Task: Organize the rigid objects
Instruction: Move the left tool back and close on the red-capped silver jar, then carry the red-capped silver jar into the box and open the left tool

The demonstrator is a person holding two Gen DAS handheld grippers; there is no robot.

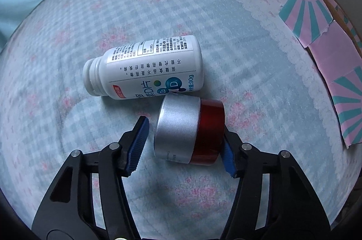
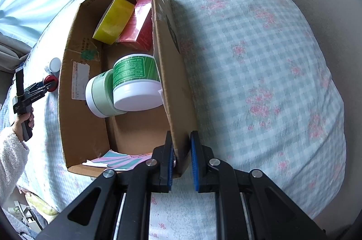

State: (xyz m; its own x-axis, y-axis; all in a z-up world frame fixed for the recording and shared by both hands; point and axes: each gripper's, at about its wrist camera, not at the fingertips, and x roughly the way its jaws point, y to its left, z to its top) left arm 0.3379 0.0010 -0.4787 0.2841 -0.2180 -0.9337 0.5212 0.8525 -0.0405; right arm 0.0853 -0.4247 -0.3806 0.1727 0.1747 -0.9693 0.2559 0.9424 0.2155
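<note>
A red jar with a silver lid [image 1: 187, 130] lies on its side on the checked bedcover, between the open jaws of my left gripper [image 1: 184, 142]. The right pad touches its red base; the left pad stands a little apart from the lid. A white capless pill bottle [image 1: 144, 69] lies just beyond it. My right gripper [image 2: 182, 156] straddles the near wall of a cardboard box [image 2: 174, 72], its pads close on either side. The box holds a green-labelled white tub [image 2: 135, 84], a pale green jar [image 2: 99, 95], a yellow tape roll [image 2: 113, 20] and a red carton [image 2: 138, 25].
The box's pink and teal flap [image 1: 325, 52] lies at the right of the left wrist view. In the right wrist view the left gripper [image 2: 45, 86] and the hand holding it [image 2: 23, 123] are left of the box, with the bottle [image 2: 53, 64] nearby. The bedcover [image 2: 260, 59] spreads right.
</note>
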